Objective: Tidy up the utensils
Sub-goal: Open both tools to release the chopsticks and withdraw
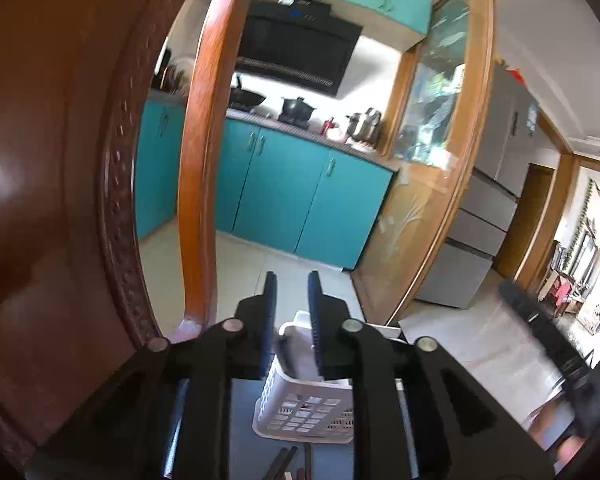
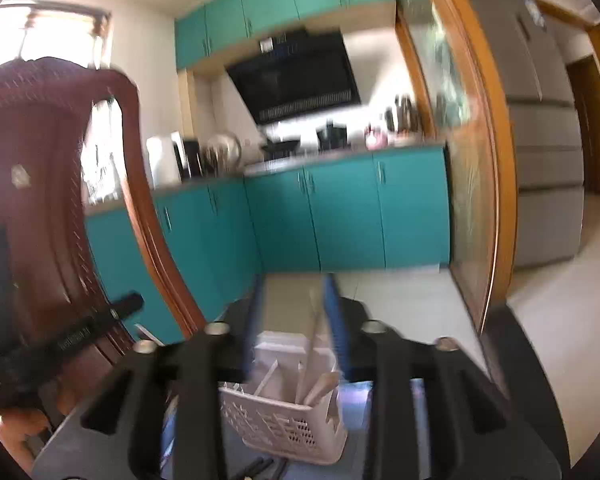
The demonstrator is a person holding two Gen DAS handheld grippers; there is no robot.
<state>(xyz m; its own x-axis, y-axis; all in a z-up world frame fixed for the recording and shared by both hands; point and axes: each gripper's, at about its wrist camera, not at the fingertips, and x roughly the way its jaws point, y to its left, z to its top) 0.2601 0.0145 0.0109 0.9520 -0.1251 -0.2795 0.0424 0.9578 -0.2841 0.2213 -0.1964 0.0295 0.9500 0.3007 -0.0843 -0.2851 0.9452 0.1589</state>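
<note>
A white perforated utensil basket [image 1: 300,412] stands on a blue-grey table just below my left gripper [image 1: 292,284], which is open and empty above it. In the right wrist view the same basket [image 2: 284,420] holds several pale utensils [image 2: 312,376] standing upright. My right gripper [image 2: 294,284] is open and empty, raised above the basket. Dark chopstick-like sticks [image 1: 288,464] lie on the table in front of the basket; they also show in the right wrist view [image 2: 260,466].
A carved dark wooden chair back [image 1: 60,200] stands close on the left, also in the right wrist view [image 2: 40,200]. Teal kitchen cabinets [image 2: 340,212], a wooden-framed glass door [image 1: 432,160] and a grey fridge [image 2: 540,120] lie beyond. The other gripper [image 2: 60,340] shows at left.
</note>
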